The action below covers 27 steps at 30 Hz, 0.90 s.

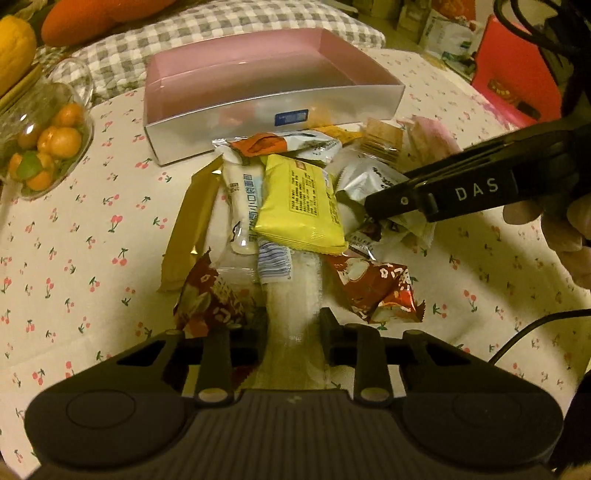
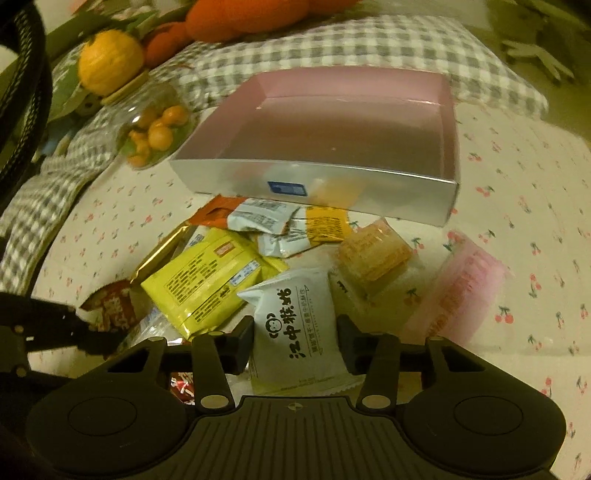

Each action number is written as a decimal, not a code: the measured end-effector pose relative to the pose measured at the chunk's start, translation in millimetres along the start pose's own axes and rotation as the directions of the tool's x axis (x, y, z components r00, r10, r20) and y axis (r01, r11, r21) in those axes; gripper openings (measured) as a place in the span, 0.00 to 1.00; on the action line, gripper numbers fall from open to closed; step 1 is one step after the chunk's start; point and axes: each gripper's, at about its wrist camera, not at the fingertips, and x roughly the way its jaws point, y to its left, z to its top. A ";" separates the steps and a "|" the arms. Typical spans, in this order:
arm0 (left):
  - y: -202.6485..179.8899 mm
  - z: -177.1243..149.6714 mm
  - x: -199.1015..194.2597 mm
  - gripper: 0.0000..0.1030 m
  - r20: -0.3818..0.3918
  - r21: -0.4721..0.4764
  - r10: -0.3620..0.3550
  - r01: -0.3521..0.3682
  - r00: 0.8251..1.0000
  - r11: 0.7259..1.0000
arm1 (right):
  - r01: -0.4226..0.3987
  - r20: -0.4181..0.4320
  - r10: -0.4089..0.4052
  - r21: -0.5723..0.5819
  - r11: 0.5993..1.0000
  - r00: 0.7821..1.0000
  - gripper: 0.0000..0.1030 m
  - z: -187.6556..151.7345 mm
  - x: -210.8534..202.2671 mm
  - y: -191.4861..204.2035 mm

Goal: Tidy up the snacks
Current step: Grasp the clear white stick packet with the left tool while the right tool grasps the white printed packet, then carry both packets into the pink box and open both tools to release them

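A pile of wrapped snacks lies on the cherry-print cloth in front of an empty pink-lined box point(image 1: 258, 66), also in the right wrist view point(image 2: 351, 122). My left gripper point(image 1: 293, 325) is shut on a long clear-wrapped pale snack bar point(image 1: 291, 295). My right gripper point(image 2: 295, 332) is shut on a white snack packet with black characters point(image 2: 295, 325); it shows in the left wrist view point(image 1: 384, 206) reaching in from the right. A yellow packet point(image 1: 299, 206) lies on top of the pile, also in the right view point(image 2: 207, 280).
A clear tub of small oranges point(image 1: 44, 144) stands at the left. A gold bar point(image 1: 188, 229), red wrappers point(image 1: 373, 288), a pink packet point(image 2: 461, 288) and a clear biscuit pack point(image 2: 373, 254) lie around. A checked pillow point(image 1: 221, 29) lies behind the box.
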 end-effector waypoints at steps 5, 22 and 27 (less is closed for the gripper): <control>3.0 -3.0 -8.6 0.19 0.004 -0.011 -0.015 0.015 1.000 1.000 | -0.003 0.002 0.003 0.060 0.998 1.000 0.45 -2.5 -7.6 -6.3; 13.6 -4.7 -52.9 0.16 0.120 -0.098 -0.054 0.066 0.991 0.993 | -0.059 0.099 0.043 0.162 0.985 0.994 0.45 6.7 -44.9 -11.3; 16.9 6.1 -67.3 0.16 0.195 -0.137 -0.046 0.073 0.980 0.988 | -0.080 0.160 0.048 0.203 0.976 0.986 0.45 19.1 -57.2 -14.4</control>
